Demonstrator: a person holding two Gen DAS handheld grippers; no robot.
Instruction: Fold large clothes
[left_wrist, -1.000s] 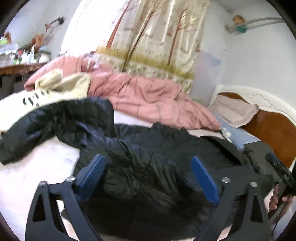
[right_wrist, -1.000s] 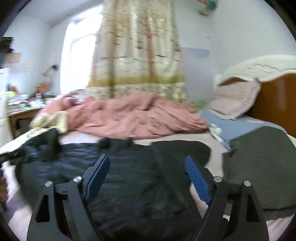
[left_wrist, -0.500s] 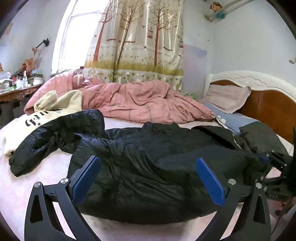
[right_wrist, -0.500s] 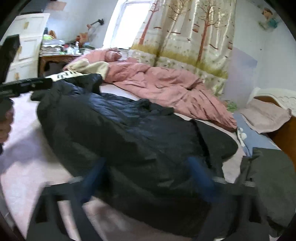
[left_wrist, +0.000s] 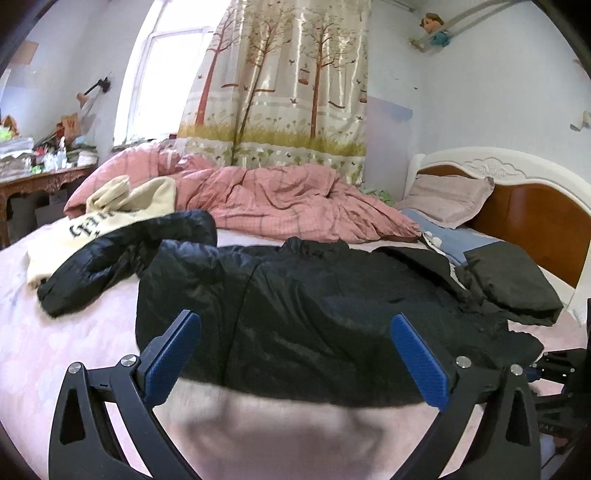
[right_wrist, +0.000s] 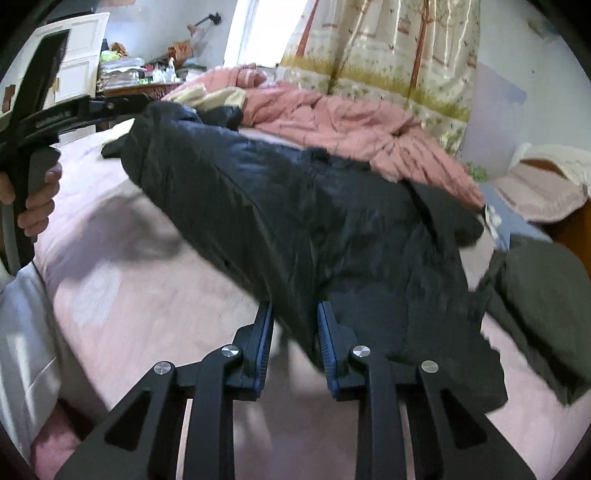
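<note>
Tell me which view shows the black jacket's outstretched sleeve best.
The left wrist view: the sleeve lies in full, sharp, from shoulder to cuff, over the cream garment. The right wrist view shows only its bunched far end, blurred, behind the raised black jacket.

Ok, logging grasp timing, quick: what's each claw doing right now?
Left claw: open, holding nothing.
Right claw: just been closing, pinching the black jacket at its hem.

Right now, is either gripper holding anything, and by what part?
The right gripper has just been closing on the black jacket's near hem edge, which sits between its pads. The left gripper is open, holding nothing.
</note>
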